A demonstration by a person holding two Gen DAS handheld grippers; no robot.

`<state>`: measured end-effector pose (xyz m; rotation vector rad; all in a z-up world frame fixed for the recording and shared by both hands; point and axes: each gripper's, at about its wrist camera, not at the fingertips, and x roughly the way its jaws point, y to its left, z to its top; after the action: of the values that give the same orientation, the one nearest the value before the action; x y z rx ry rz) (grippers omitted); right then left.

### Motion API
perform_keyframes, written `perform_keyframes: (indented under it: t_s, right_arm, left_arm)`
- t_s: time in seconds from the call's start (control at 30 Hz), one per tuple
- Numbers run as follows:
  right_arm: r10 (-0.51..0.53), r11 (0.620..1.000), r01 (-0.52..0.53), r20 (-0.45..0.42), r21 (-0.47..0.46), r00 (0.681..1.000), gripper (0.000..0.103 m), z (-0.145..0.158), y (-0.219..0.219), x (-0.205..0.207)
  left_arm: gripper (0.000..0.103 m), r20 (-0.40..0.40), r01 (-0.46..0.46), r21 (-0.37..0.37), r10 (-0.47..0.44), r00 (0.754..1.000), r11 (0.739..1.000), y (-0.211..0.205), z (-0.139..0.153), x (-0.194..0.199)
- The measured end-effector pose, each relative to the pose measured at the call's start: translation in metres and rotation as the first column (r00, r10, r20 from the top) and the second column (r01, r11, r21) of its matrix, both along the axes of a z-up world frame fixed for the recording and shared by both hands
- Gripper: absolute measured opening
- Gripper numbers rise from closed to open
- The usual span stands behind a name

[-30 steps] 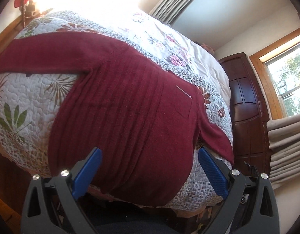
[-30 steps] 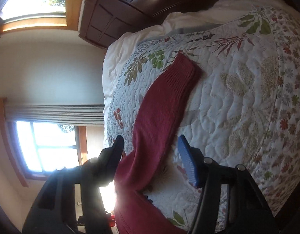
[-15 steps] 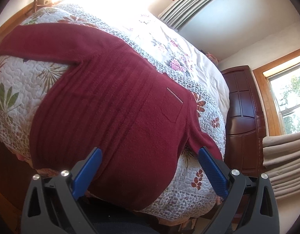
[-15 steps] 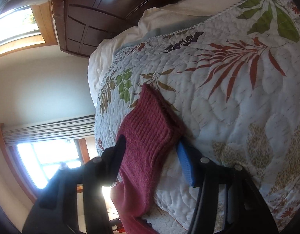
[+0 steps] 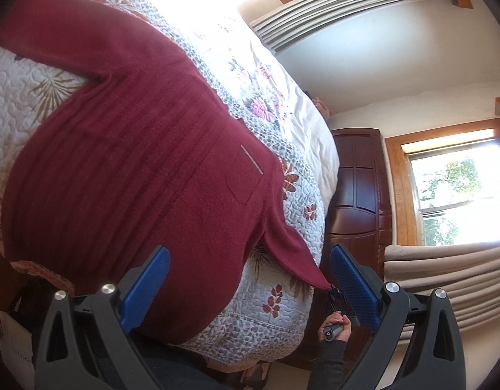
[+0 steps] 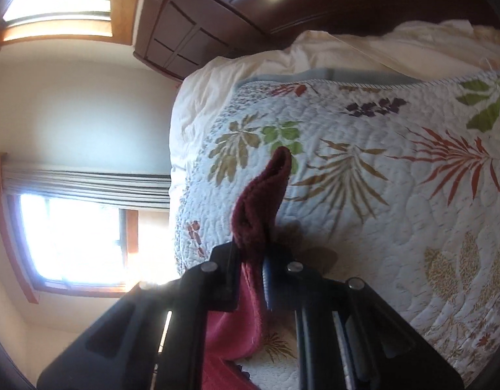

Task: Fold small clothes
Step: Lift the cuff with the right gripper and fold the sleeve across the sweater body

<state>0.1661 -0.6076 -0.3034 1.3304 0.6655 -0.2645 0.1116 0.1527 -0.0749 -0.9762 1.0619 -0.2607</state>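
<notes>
A dark red knitted sweater point(image 5: 146, 175) lies spread flat on the floral quilt point(image 5: 32, 81), one sleeve stretched to the upper left, a small chest pocket on its body. My left gripper point(image 5: 250, 279) hovers open over the sweater's lower hem, blue pads wide apart and holding nothing. The other sleeve point(image 5: 292, 256) runs to the bed's edge, where a hand point(image 5: 337, 328) holds the right gripper. In the right wrist view my right gripper point(image 6: 253, 260) is shut on that sleeve's cuff point(image 6: 263, 201), which sticks up between the jaws above the quilt point(image 6: 380, 195).
A dark wooden headboard point(image 5: 357, 188) stands at the bed's end, with white bedding point(image 6: 237, 74) below it. Windows point(image 5: 458, 195) with wooden frames and pleated curtains point(image 5: 445, 276) sit beyond. Quilt surface stretches to the right of the cuff.
My right gripper has closed on the sleeve cuff and raised it off the quilt. The left gripper has shifted right along the hem, staying open.
</notes>
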Motion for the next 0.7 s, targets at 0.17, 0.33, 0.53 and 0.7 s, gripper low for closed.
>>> perform_keyframes:
  t_s: [0.17,0.33,0.53,0.7]
  right_arm:
    - [0.049,0.992,-0.046,0.026,-0.12,0.998,0.01,0.056,0.025,0.021]
    - [0.145,0.953,-0.132,0.027,-0.274,0.989,0.01,0.112,0.074,0.041]
    - [0.278,0.86,-0.245,0.009,-0.448,0.96,0.01,0.171,0.149,0.07]
    - [0.377,0.764,-0.324,-0.021,-0.558,0.926,0.01,0.204,0.217,0.098]
  left_arm:
    - [0.099,0.049,0.006,-0.043,-0.004,0.999,0.999,0.016,0.0,0.011]
    - [0.099,0.126,-0.017,-0.028,0.021,0.992,0.999,0.039,0.003,0.015]
    - [0.099,0.141,0.012,0.064,-0.021,0.99,0.998,0.058,0.008,0.021]
    - [0.099,0.171,0.015,0.052,-0.023,0.985,0.999,0.081,0.008,0.019]
